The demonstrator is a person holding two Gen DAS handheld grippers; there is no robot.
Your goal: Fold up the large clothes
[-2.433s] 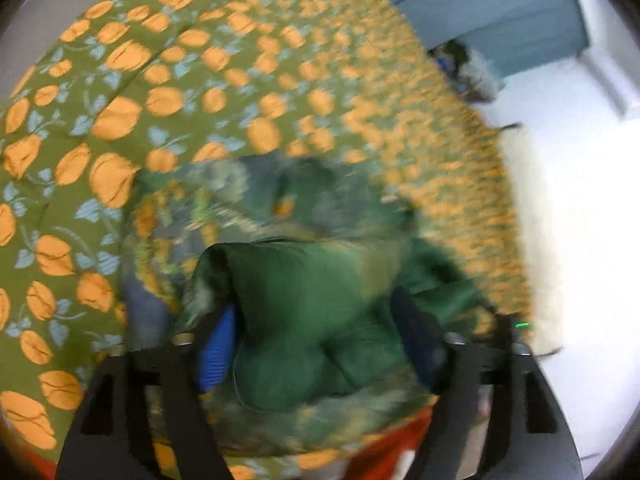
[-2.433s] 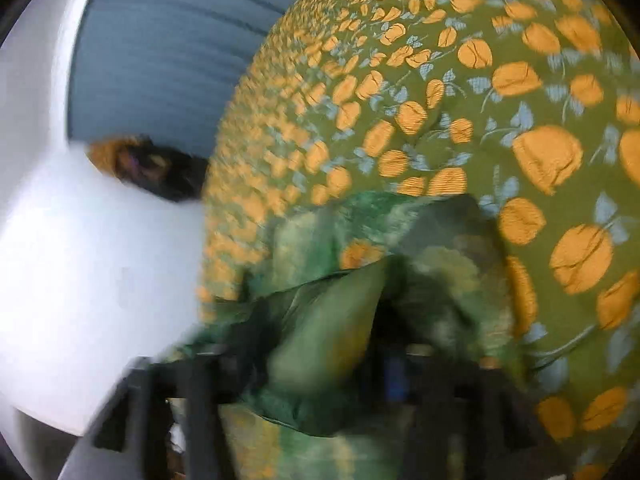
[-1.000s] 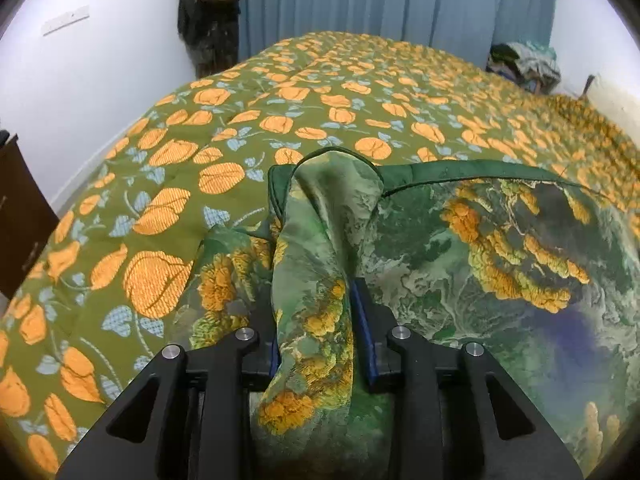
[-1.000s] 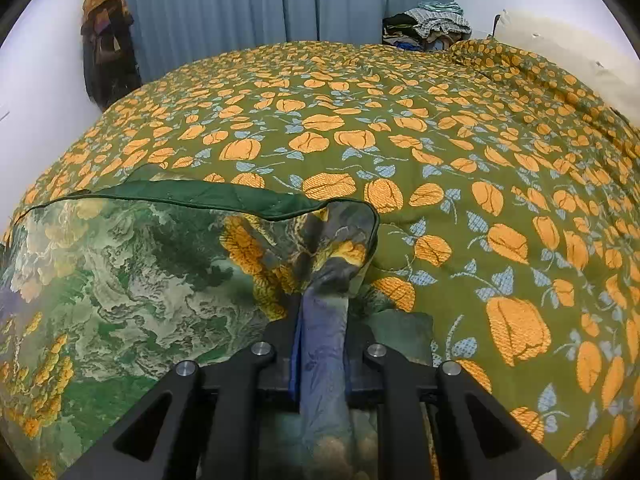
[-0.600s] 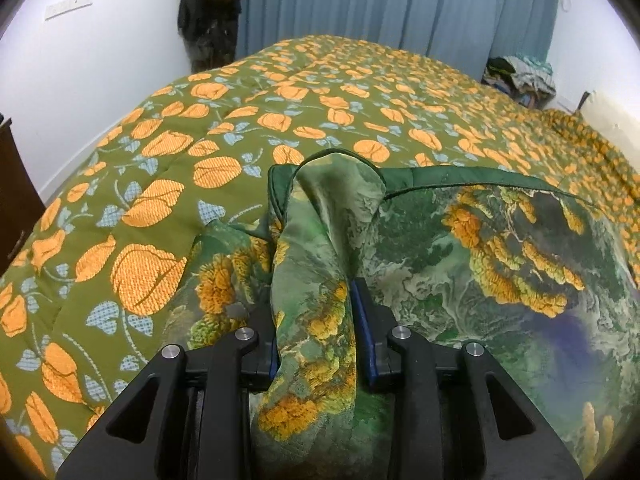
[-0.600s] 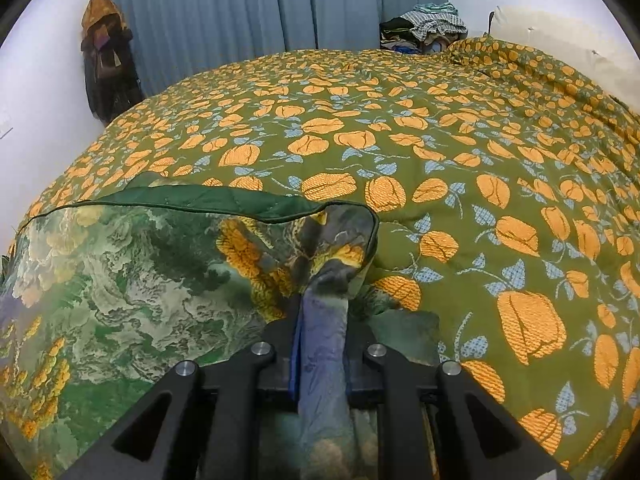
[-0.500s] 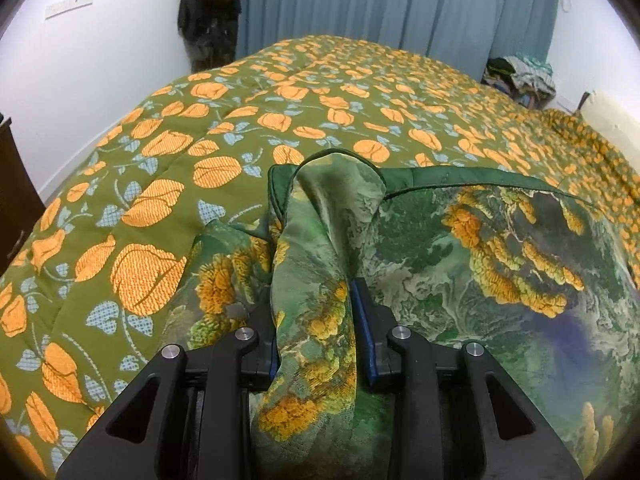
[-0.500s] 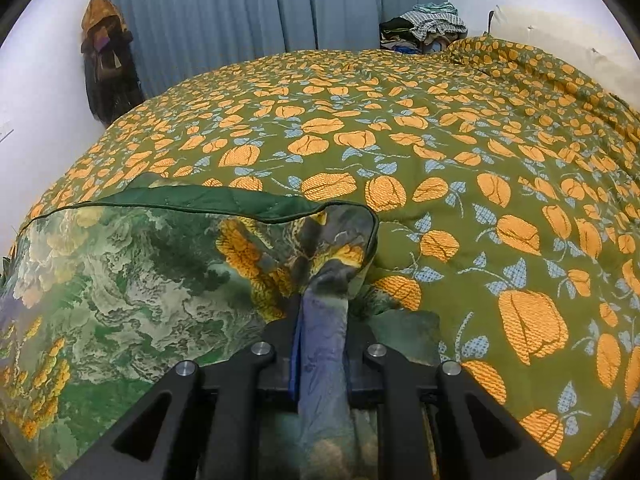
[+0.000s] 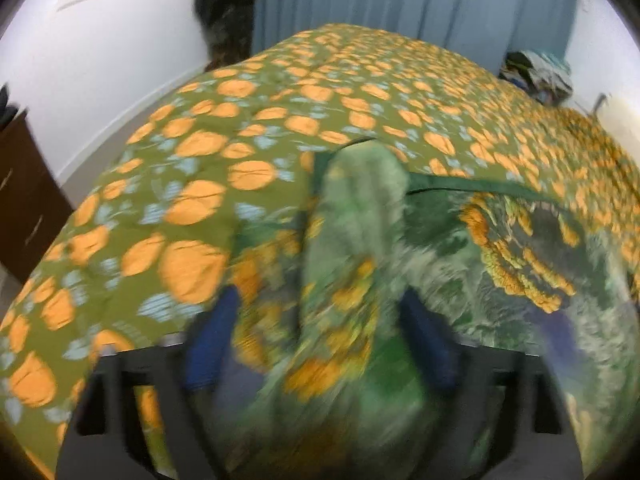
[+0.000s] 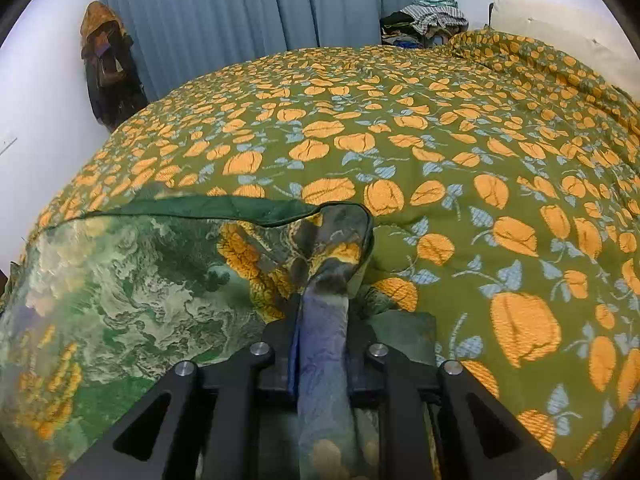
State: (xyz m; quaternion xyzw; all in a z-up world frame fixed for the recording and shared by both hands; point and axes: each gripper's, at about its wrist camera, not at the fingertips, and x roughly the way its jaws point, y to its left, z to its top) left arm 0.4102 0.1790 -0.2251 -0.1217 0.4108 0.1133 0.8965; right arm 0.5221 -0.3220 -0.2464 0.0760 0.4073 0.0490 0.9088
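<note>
A large green garment (image 10: 128,280) printed with yellow flowers and pale swirls lies spread on the bed, its dark green hem (image 10: 208,206) at the far edge. My right gripper (image 10: 322,320) is shut on a bunched corner of the garment, and its jaws are just starting to open. In the blurred left wrist view my left gripper (image 9: 320,324) has its jaws opening wide. The other corner of the garment (image 9: 360,208) stands in a ridge between its blue pads (image 9: 212,344) without being pressed.
The bed carries a green cover with orange fruit (image 10: 480,160). Blue curtains (image 10: 260,4) hang behind it, dark coats (image 10: 108,68) hang at the left wall, and a heap of clothes (image 10: 428,20) sits at the far right. A dark wooden cabinet (image 9: 24,200) stands at the left.
My left gripper's jaws have sprung apart and let go of the garment corner, and its view has lifted and blurred. The right gripper keeps its grip and has not moved.
</note>
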